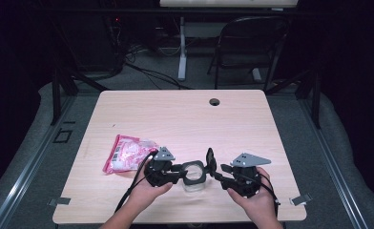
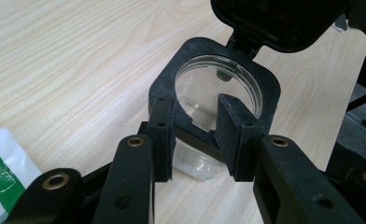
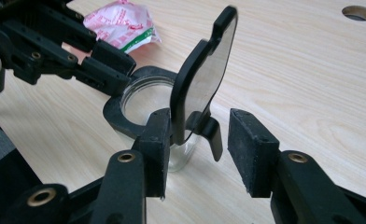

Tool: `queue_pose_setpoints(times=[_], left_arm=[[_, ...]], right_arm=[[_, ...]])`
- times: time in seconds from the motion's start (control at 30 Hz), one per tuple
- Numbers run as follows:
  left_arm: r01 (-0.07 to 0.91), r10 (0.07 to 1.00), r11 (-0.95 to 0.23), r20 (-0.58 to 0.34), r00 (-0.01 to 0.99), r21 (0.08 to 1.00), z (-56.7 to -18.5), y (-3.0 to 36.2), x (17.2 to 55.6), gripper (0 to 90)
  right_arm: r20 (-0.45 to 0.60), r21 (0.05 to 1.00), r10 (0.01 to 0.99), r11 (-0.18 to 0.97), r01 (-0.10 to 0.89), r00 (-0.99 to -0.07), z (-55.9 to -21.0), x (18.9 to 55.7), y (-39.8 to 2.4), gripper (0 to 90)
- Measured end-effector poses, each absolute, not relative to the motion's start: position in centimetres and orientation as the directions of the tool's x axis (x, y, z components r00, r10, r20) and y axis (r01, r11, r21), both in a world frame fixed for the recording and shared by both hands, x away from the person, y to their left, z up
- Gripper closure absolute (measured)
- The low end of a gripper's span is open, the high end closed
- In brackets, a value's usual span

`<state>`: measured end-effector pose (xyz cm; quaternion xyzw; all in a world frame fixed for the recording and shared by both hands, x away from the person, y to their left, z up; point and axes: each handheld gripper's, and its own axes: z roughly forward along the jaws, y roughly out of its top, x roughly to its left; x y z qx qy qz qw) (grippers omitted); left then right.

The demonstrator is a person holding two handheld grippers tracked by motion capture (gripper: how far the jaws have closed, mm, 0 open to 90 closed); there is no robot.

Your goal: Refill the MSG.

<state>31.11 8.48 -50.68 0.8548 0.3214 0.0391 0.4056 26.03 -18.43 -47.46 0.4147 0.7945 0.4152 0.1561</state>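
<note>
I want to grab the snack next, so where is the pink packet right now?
In the high view the pink packet lies flat on the table's left half, just left of and behind the left gripper, which is at the clear jar.

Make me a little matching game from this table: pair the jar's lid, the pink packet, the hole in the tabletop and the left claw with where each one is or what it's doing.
Things:
1. hinged lid
2. pink packet
3. hole
4. left claw

States:
A. lying flat left of the jar
B. near the table's far edge
C. standing open, upright
D. pinching the jar's black collar

Pairs: 1-C, 2-A, 3-B, 4-D
</note>
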Motion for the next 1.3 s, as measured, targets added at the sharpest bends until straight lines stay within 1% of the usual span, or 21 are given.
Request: queue_pose_setpoints(times=[0.07,0.2,0.27,0.3,0.37,0.5,0.6,0.77,0.97,1.0,1.17,1.3], left_arm=[[0.525,0.586,-0.462,-0.198,0.786,0.715,-50.7,8.5,31.2,65.5],[0.528,0.596,-0.454,-0.196,0.778,0.717,-50.6,8.6,31.3,64.3],[0.525,0.597,-0.449,-0.195,0.778,0.723,-50.4,8.8,31.3,63.5],[0.525,0.598,-0.445,-0.195,0.777,0.726,-50.3,8.9,31.3,63.5],[0.523,0.602,-0.436,-0.194,0.774,0.732,-50.1,9.2,31.3,62.7],[0.521,0.615,-0.420,-0.189,0.766,0.743,-49.7,10.1,31.3,62.7],[0.529,0.633,-0.405,-0.189,0.751,0.746,-49.5,10.9,31.2,62.1],[0.533,0.665,-0.384,-0.175,0.726,0.754,-49.2,12.2,31.0,61.5],[0.548,0.705,-0.356,-0.168,0.689,0.757,-49.1,14.0,30.8,60.9],[0.550,0.713,-0.351,-0.164,0.682,0.757,-49.1,14.3,30.8,60.8],[0.566,0.752,-0.327,-0.155,0.641,0.757,-49.4,16.0,30.6,60.7],[0.570,0.764,-0.320,-0.150,0.628,0.757,-49.5,17.0,30.5,61.3]], right_arm=[[0.102,0.786,0.785,0.313,0.533,-0.611,-47.7,26.0,-18.1,56.9],[0.110,0.777,0.785,0.314,0.545,-0.609,-48.5,26.2,-17.6,56.9],[0.111,0.766,0.784,0.324,0.556,-0.610,-49.0,26.4,-17.4,58.6],[0.120,0.765,0.786,0.316,0.561,-0.606,-49.2,26.4,-17.3,60.0],[0.123,0.750,0.781,0.330,0.573,-0.612,-49.4,26.7,-17.5,66.5],[0.161,0.741,0.773,0.316,0.592,-0.614,-49.3,27.1,-18.0,77.0],[0.179,0.746,0.778,0.292,0.598,-0.602,-49.3,27.9,-18.6,81.2],[0.211,0.754,0.786,0.247,0.609,-0.580,-49.5,28.8,-19.3,83.4],[0.234,0.755,0.793,0.217,0.619,-0.563,-49.7,30.2,-20.0,83.6],[0.242,0.760,0.798,0.198,0.619,-0.552,-49.8,30.7,-20.1,82.7],[0.246,0.760,0.801,0.189,0.622,-0.545,-49.8,31.7,-20.4,82.5],[0.257,0.761,0.802,0.175,0.625,-0.539,-49.8,32.3,-20.4,82.9]])
